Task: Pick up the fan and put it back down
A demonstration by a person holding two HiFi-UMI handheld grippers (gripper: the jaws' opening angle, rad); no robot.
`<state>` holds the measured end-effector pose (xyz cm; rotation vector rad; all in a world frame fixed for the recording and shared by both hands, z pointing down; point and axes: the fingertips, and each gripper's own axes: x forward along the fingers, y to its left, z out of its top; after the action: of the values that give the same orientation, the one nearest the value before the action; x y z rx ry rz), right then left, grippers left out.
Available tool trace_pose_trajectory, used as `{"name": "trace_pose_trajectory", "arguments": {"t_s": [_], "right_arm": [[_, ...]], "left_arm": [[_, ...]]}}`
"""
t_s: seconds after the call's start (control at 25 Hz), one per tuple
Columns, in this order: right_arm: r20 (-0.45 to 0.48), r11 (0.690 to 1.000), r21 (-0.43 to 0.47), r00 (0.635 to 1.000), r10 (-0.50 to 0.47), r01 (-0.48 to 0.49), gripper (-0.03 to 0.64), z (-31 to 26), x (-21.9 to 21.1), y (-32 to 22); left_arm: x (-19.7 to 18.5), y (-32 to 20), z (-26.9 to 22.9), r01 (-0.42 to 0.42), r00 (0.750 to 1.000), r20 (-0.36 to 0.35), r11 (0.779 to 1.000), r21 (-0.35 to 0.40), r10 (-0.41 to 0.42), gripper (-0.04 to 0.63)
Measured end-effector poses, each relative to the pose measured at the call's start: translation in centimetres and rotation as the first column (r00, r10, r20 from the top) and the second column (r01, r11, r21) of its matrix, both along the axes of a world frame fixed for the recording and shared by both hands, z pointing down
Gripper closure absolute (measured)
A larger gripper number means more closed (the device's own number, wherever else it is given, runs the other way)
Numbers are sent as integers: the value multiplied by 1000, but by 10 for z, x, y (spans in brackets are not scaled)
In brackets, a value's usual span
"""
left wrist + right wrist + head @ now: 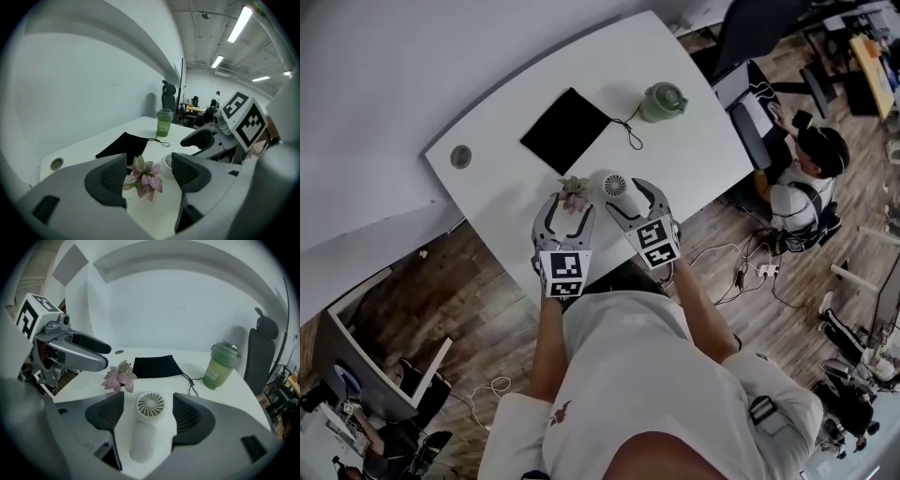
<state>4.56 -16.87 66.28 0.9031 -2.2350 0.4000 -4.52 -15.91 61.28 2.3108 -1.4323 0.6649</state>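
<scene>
Now the fan [143,441] lies on the counter [154,385] between the right gripper's [149,412] parted, non-touching jaws, while just left of the fan the left gripper [149,174], jaws likewise apart, straddles a plant [144,178].

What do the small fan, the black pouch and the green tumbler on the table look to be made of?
The fan looks like matte white moulded plastic: slotted grille, smooth handle. The black pouch is probably soft fabric: it lies flat and limp, with a cord. The green tumbler seems translucent plastic with a darker lid; glass cannot be ruled out.
</scene>
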Motion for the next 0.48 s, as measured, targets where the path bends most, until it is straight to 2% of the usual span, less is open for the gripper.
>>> {"name": "trace_pose_trajectory", "arguments": {"t_s": [0.48], "right_arm": [[-45,996,-89,999,0,-4,242,47,-7,-11]], "left_arm": [[-1,-7,21,-13,1000,-19,999,-45,12,296]]}}
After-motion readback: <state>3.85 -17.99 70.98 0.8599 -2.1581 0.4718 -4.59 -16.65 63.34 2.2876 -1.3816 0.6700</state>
